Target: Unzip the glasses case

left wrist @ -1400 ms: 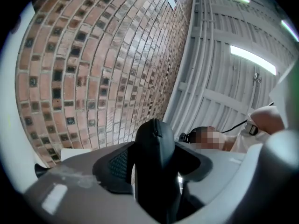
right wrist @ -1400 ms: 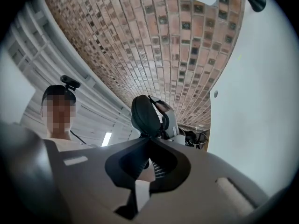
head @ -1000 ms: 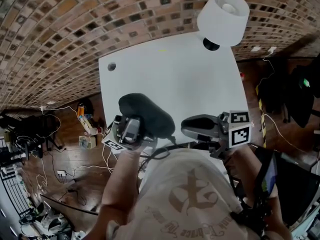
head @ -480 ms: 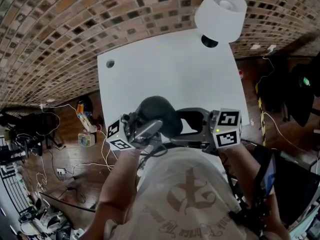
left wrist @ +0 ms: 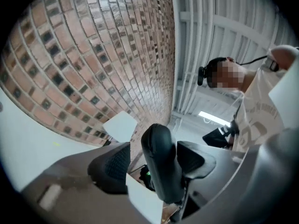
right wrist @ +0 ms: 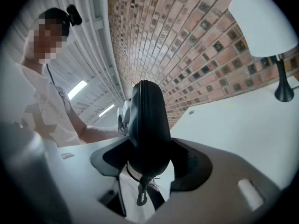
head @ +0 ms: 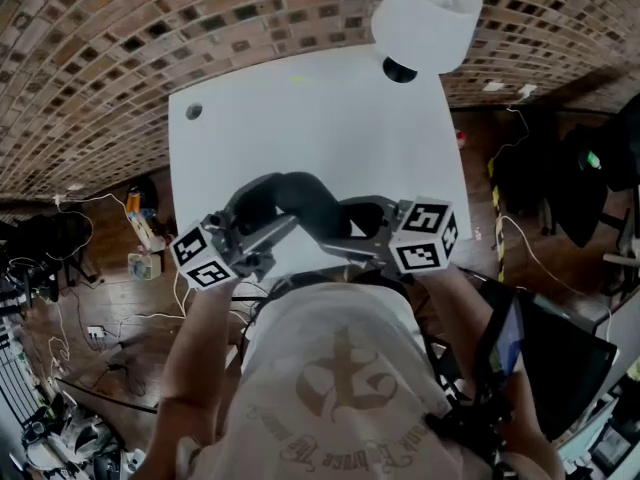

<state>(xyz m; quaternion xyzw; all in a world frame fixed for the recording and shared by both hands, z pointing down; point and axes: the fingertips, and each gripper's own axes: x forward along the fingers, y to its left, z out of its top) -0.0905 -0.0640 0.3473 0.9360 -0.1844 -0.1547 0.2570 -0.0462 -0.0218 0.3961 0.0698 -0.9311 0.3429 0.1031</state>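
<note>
Black glasses case (head: pixel 300 198), shirt print (head: pixel 345 388) unreadable

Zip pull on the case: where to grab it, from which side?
Likely the small tab dangling under the near end of the case: pinch it from below. It hangs free of the shell, and the zip seam runs straight up from it.

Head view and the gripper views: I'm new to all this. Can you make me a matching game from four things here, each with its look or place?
Things:
1. glasses case
2. lamp
3. clip
4. table

Look or place:
a. white shade, stands at the far corner
b. dangles under the case
c. dark rounded shell
d. wide white flat top

Pairs: 1-c, 2-a, 3-b, 4-d
</note>
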